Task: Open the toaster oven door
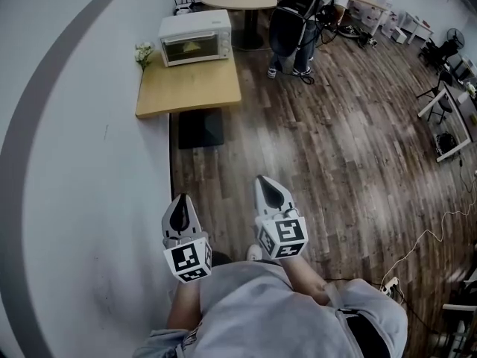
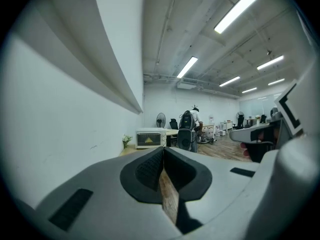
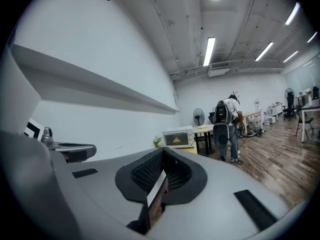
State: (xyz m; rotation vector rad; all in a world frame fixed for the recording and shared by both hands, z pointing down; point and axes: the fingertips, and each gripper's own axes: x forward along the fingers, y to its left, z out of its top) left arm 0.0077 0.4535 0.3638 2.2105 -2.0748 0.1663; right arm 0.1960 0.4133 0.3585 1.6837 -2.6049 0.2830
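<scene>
At far left, white wall (image 1: 74, 162). Against it, a wooden table (image 1: 190, 92), with small white flowers (image 1: 143, 53) at its back left corner. Nearer the camera, left tool (image 1: 180, 203): jaws pressed together, holding nothing, aimed toward the table and well apart from it. On the back of the table, just right of the flowers, white toaster oven (image 1: 195, 37), door (image 1: 186, 49) closed, something yellow behind the glass. Beside the left one, right tool (image 1: 267, 186): also closed and empty, above brown wood floor (image 1: 335, 140). Further right, beyond the table, a standing person (image 1: 294, 17) with black backpack.
</scene>
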